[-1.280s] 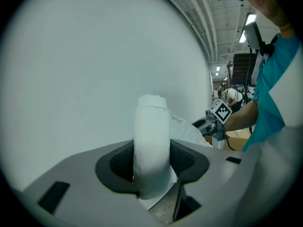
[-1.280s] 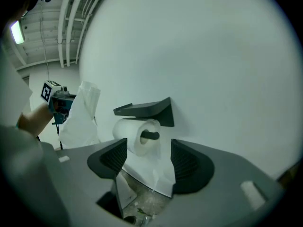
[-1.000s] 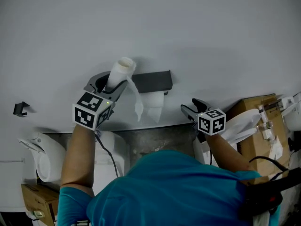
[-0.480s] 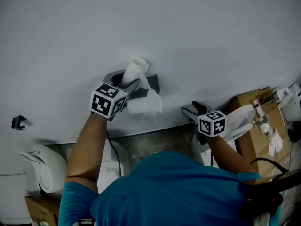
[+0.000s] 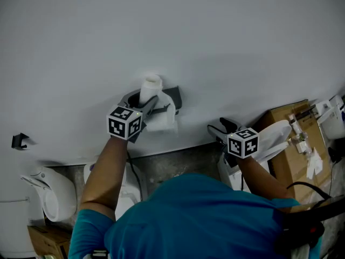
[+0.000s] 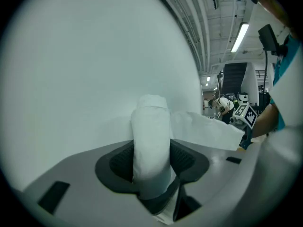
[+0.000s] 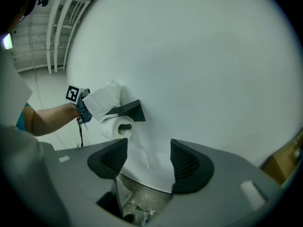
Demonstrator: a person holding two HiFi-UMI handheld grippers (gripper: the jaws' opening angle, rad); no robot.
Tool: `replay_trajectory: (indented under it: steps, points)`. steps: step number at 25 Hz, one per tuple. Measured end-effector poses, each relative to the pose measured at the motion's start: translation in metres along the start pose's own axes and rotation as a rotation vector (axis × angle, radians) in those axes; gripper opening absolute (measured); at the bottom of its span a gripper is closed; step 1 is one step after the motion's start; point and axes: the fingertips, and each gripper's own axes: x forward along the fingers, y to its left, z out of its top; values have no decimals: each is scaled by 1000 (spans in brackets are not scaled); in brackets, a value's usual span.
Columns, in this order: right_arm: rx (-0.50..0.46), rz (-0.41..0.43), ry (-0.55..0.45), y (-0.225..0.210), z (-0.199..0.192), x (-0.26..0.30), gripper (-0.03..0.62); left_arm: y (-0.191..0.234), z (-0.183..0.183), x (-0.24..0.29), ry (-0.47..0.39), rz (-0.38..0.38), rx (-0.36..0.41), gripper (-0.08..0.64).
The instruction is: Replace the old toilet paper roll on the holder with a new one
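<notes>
My left gripper (image 5: 143, 103) is shut on a slim white paper roll (image 5: 151, 86) that stands upright between its jaws, with a loose sheet (image 5: 160, 121) trailing from it. It is held right against the dark grey wall holder (image 5: 173, 97). In the left gripper view the roll (image 6: 150, 150) fills the gap between the pads. In the right gripper view a fuller roll (image 7: 115, 126) sits on the holder (image 7: 129, 110) under its shelf, with paper hanging down. My right gripper (image 5: 220, 126) is off to the right of the holder, open and empty (image 7: 144, 162).
A white wall (image 5: 215, 47) fills the view ahead. A cardboard box (image 5: 294, 150) with small items stands at the right. A white toilet (image 5: 48, 193) is at the lower left, and a small black hook (image 5: 20, 140) is on the wall.
My left gripper has carried the slim roll right and down to the holder, and the roll now stands upright. The right gripper has hardly moved.
</notes>
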Motion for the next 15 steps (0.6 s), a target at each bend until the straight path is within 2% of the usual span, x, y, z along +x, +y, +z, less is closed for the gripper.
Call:
replay_trajectory:
  steps: [3, 8, 12, 15]
  points:
    - [-1, 1, 4, -1, -2, -1, 278, 3, -10, -1, -37, 19, -2, 201]
    - [-6, 9, 12, 2, -3, 0, 278, 7, -16, -8, -89, 18, -58, 201]
    - [-10, 12, 8, 2, 0, -2, 278, 4, -20, -8, -51, 30, -45, 205]
    - [-13, 15, 7, 4, 3, 0, 278, 4, -21, -8, -2, 27, -51, 268]
